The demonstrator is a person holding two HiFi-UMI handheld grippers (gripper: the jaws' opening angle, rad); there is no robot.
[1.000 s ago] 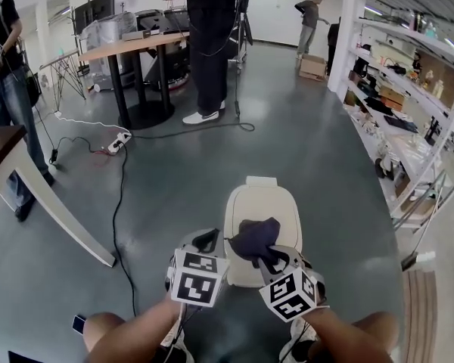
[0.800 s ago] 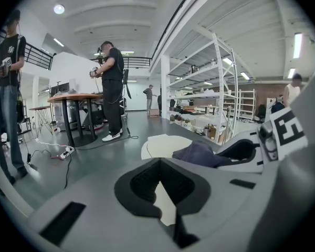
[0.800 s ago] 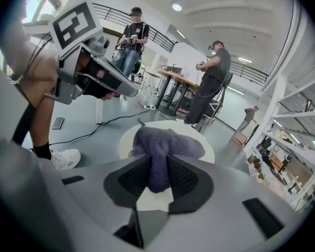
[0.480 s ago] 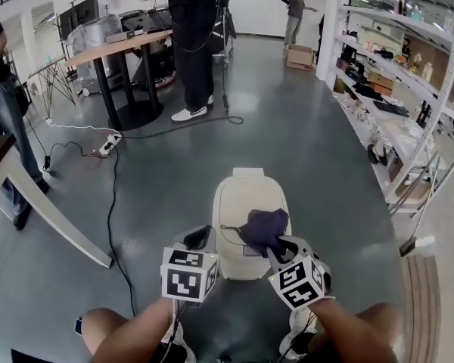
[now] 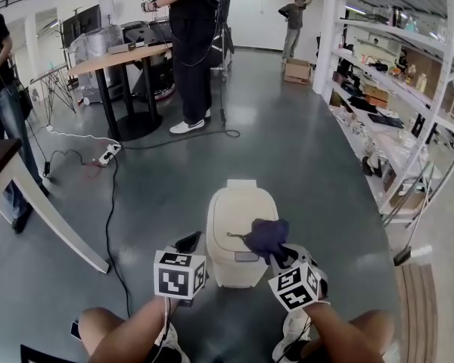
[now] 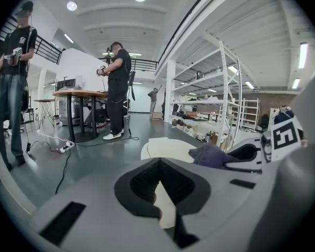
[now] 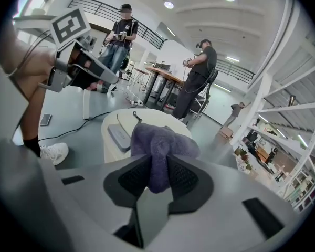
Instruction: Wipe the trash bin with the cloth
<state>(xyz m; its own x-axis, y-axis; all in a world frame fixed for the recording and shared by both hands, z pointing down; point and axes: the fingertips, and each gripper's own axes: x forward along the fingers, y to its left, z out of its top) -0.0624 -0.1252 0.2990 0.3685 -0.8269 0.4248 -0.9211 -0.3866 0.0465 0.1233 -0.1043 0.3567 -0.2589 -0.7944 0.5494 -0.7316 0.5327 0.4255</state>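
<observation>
The cream trash bin (image 5: 234, 216) stands on the grey floor just ahead of me, lid closed, with a grey pad on the lid's near edge. A purple cloth (image 5: 266, 236) rests on the right side of the lid, and my right gripper (image 5: 278, 252) is shut on it. In the right gripper view the cloth (image 7: 160, 140) bulges out between the pads above the bin (image 7: 146, 117). My left gripper (image 5: 186, 243) hangs beside the bin's left flank, shut, holding nothing. In the left gripper view its tips (image 6: 158, 164) meet before the bin's lid (image 6: 165, 148), with the cloth (image 6: 212, 155) to the right.
Metal shelving (image 5: 397, 119) runs along the right. A sloping wooden table leg (image 5: 53, 221) is at left, with black cables (image 5: 115, 203) and a power strip (image 5: 106, 154) on the floor. A person (image 5: 191, 48) stands by a round table (image 5: 125, 55) ahead; others stand further off.
The cloth and right gripper have slid from the middle of the lid to its right side. The left gripper has stayed beside the bin's left. The bin sits further left in view.
</observation>
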